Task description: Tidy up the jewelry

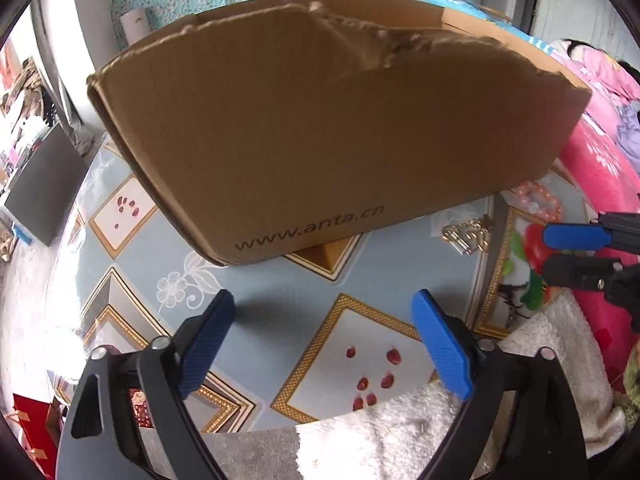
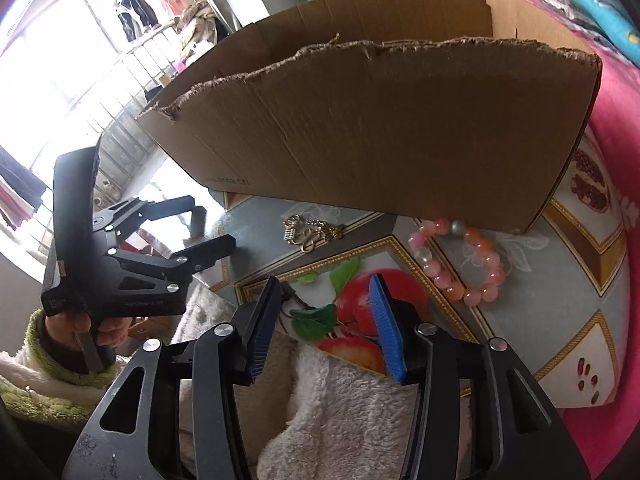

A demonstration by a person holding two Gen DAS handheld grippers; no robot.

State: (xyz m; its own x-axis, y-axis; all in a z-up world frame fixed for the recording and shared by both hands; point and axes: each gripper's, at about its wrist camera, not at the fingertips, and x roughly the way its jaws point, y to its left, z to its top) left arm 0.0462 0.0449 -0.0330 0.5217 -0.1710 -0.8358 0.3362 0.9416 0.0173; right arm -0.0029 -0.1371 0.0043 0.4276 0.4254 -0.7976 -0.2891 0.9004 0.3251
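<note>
Cardboard box [image 2: 380, 128] stands far on the tabletop [image 1: 280, 300], gold chain [image 2: 314, 232] and pink bracelet [image 2: 464, 264] before it. Both the left hand-held gripper [image 1: 324, 344] and right hand-held gripper [image 2: 326, 328] hover released, empty.

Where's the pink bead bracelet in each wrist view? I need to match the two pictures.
Left wrist view: pink bead bracelet at right of centre, on the table at the cardboard box's right bottom corner, partly hidden behind it.
Right wrist view: bracelet right of centre, fully visible, below the box.
Shared landmark: the gold chain, just left of the bracelet.
</note>
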